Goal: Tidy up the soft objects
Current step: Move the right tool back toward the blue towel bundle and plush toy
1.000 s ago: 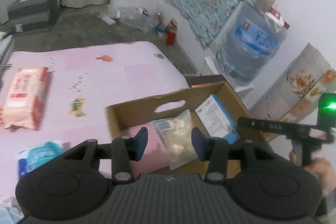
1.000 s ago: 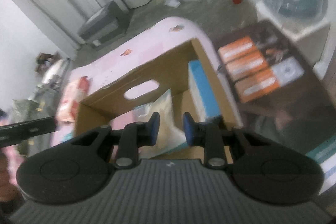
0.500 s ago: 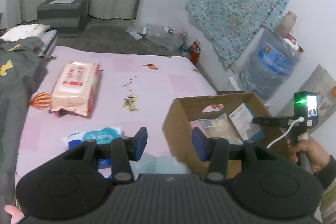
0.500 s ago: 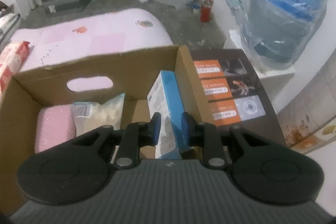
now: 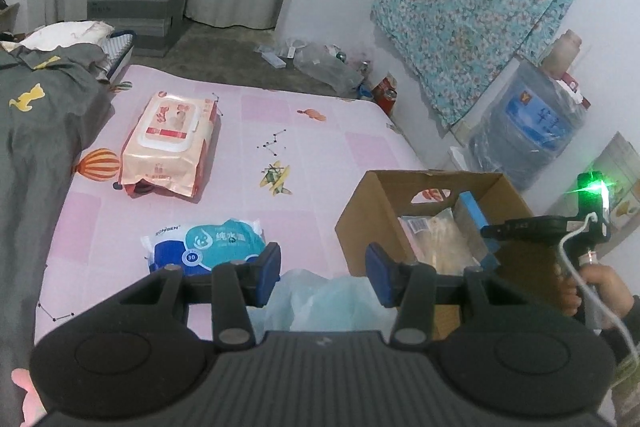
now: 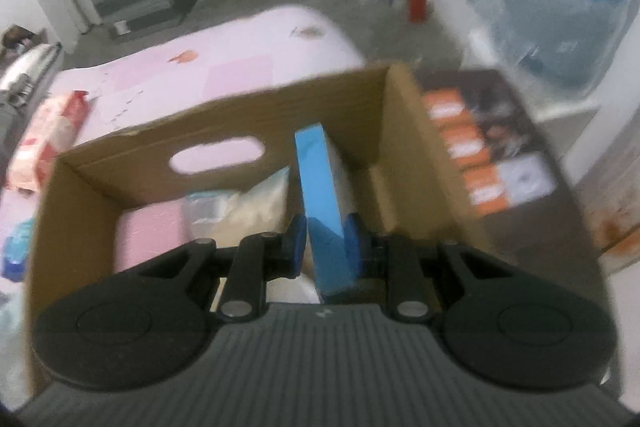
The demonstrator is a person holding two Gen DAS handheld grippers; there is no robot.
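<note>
From my right wrist view everything is smeared with blur, but I can see the right gripper [image 6: 323, 241] with its fingers closed on the blue box [image 6: 322, 203], which stands on edge inside the cardboard box [image 6: 224, 115]. The lower end of the blue box is cut off behind the gripper body. Beside it in the cardboard box sit a clear bag of pale stuff [image 6: 244, 203] and a pink soft pack [image 6: 150, 239] (I can't read any label).

My left gripper [image 5: 323, 275] hovers over the bed [image 5: 320, 131] with its fingers partly open and nothing between them. Just below them lies a pale blue plastic bag [image 5: 320, 299], half hidden by the gripper body, so I can't tell its full shape. A blue-and-white wipes pack [image 5: 208, 241] lies just left of the fingers, and an orange wipes pack [image 5: 172, 143] farther up the bed. At the right edge I see a hand [image 5: 592, 291] on the other gripper's handle, partly cut off.
</note>
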